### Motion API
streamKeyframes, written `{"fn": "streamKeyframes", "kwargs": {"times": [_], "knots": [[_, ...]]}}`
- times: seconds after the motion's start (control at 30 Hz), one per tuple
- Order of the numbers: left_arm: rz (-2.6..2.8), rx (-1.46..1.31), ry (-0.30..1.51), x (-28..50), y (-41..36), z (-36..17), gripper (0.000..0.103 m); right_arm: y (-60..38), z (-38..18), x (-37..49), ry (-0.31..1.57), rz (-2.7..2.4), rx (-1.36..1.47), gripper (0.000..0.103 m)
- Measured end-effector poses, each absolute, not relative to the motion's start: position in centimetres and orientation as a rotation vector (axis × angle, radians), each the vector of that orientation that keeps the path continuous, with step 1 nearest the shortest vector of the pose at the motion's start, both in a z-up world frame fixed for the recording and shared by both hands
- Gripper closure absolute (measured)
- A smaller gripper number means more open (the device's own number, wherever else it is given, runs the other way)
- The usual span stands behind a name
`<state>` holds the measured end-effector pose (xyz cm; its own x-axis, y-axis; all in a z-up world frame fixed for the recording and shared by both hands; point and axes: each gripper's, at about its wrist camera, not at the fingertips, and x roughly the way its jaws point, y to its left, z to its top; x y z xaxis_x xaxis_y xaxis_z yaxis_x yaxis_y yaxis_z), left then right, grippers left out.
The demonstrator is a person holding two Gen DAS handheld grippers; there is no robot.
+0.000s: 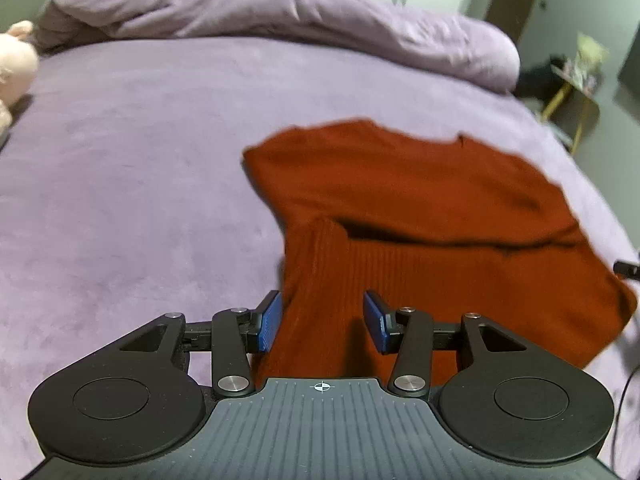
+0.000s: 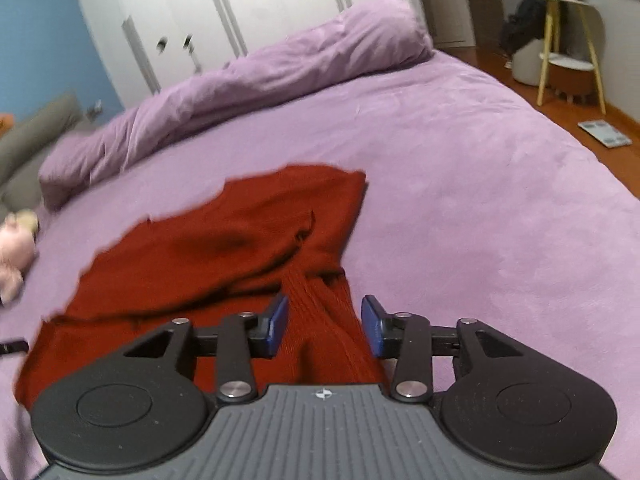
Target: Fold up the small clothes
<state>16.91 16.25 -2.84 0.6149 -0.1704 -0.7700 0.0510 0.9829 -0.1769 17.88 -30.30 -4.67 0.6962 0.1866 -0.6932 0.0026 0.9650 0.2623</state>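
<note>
A rust-red knit garment point(image 1: 400, 200) lies partly folded on the purple bed point(image 1: 140, 184), its ribbed hem nearest to me. In the left wrist view my left gripper point(image 1: 322, 310) stands open over the hem's left corner. The ribbed cloth lies between the blue pads point(image 1: 269, 322), which do not press on it. In the right wrist view the garment point(image 2: 224, 248) runs off to the left. My right gripper point(image 2: 325, 314) is open astride the hem's right corner, where bunched ribbed cloth sits loose between the pads point(image 2: 372, 326).
A bunched purple duvet point(image 1: 280, 12) lies along the far side of the bed. A pale plush toy point(image 1: 14, 68) sits at the left. Beyond the bed's right edge are wooden floor, a yellow-legged side table point(image 2: 568, 40) and a flat scale point(image 2: 604, 133). White wardrobe doors point(image 2: 224, 12) stand behind.
</note>
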Motion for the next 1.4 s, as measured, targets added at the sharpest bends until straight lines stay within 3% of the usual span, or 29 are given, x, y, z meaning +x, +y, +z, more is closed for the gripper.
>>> {"fn": "streamKeyframes", "kwargs": {"times": [0.13, 0.27, 0.37, 0.57, 0.63, 0.73, 0.8, 1.17, 1.4], "knots": [[-0.131, -0.140, 0.920, 18.0, 15.6, -3.7, 0.057, -29.3, -5.3, 18.5, 0.823, 0.132, 0.195, 0.063], [-0.141, -0.130, 0.910, 18.1, 14.8, -3.9, 0.077, -28.1, -5.5, 19.6, 0.817, 0.154, 0.110, 0.063], [-0.140, -0.109, 0.908, 17.8, 14.6, -4.2, 0.085, -27.4, -5.7, 20.3, 0.828, 0.194, 0.071, 0.065], [-0.156, -0.119, 0.919, 18.2, 14.8, -4.6, 0.082, -26.8, -6.6, 21.2, 0.874, 0.228, 0.023, 0.069], [-0.162, -0.107, 0.918, 18.5, 14.6, -4.7, 0.079, -26.8, -6.7, 21.2, 0.862, 0.235, 0.033, 0.085], [-0.170, -0.099, 0.917, 18.8, 14.2, -4.8, 0.081, -26.1, -6.6, 21.0, 0.837, 0.236, 0.005, 0.095], [-0.179, -0.087, 0.916, 18.9, 13.9, -4.7, 0.093, -25.3, -6.3, 20.4, 0.805, 0.227, -0.041, 0.095], [-0.147, -0.267, 0.734, 18.5, 17.3, 3.4, 0.094, -25.5, 1.7, 18.5, 0.570, 0.214, -0.004, 0.096], [-0.106, -0.250, 0.703, 21.6, 17.2, 4.8, 0.094, -25.0, 3.4, 21.5, 0.524, 0.186, 0.007, 0.097]]}}
